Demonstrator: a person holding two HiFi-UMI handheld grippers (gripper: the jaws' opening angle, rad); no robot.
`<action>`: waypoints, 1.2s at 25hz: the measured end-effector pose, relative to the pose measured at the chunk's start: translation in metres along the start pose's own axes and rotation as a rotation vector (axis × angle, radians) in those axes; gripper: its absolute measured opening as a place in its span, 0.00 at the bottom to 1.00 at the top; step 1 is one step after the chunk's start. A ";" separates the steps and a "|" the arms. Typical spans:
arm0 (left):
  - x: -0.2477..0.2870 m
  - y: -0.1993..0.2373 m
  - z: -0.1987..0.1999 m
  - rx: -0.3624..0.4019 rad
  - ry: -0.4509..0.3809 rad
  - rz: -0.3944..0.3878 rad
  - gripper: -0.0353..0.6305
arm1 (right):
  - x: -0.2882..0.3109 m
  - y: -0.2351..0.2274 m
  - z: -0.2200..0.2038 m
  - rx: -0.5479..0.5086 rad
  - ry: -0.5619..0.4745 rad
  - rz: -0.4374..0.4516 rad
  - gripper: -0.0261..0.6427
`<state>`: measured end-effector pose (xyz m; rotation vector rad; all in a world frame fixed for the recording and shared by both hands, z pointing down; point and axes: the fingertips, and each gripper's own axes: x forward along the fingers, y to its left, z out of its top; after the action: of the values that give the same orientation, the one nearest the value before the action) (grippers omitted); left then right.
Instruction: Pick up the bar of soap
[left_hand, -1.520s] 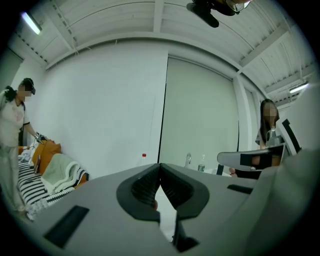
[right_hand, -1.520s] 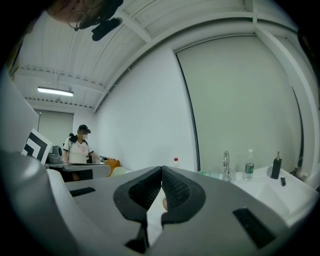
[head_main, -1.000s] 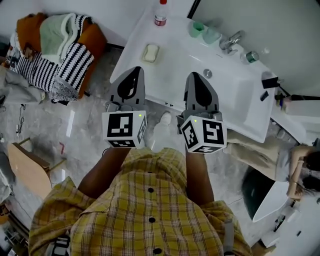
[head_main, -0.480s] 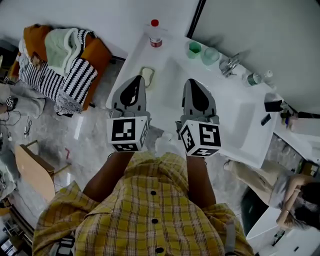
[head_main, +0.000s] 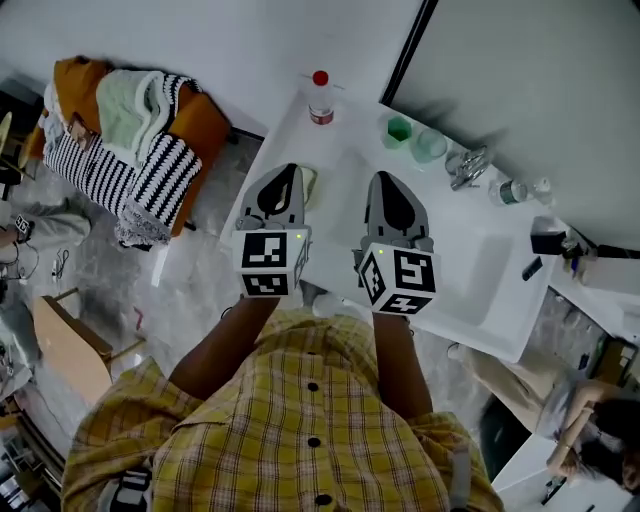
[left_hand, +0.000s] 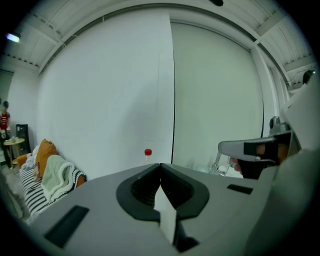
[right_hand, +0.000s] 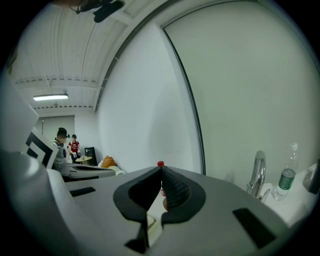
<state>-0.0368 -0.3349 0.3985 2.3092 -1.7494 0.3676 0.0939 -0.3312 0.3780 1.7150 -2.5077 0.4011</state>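
The pale yellow bar of soap (head_main: 310, 184) lies in a dish at the left end of the white counter (head_main: 345, 205). In the head view only a sliver of it shows, just right of my left gripper's tip. My left gripper (head_main: 290, 170) hangs above that end of the counter with its jaws shut and nothing between them (left_hand: 160, 165). My right gripper (head_main: 386, 177) is level with it over the counter's middle, jaws also meeting at the tips and empty (right_hand: 160, 168). Neither gripper touches the soap.
A red-capped bottle (head_main: 320, 97) stands at the counter's back left. Two green cups (head_main: 399, 130), a faucet (head_main: 468, 165) and the basin (head_main: 490, 270) lie to the right. A pile of clothes (head_main: 130, 125) sits on the floor at left.
Both grippers have come closer to the counter. The soap, in plain sight a second ago, is now mostly covered by the left gripper's tip. Both stay shut.
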 end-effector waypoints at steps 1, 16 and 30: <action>0.009 0.003 -0.008 -0.004 0.036 -0.008 0.07 | 0.004 0.000 0.000 0.002 0.004 -0.007 0.07; 0.111 0.034 -0.215 -0.035 0.646 -0.059 0.30 | 0.039 -0.011 -0.032 0.021 0.098 -0.064 0.07; 0.142 0.031 -0.254 -0.025 0.866 -0.076 0.36 | 0.053 -0.025 -0.048 0.058 0.135 -0.072 0.07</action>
<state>-0.0464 -0.3900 0.6856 1.7515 -1.1995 1.1113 0.0937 -0.3756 0.4398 1.7303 -2.3553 0.5678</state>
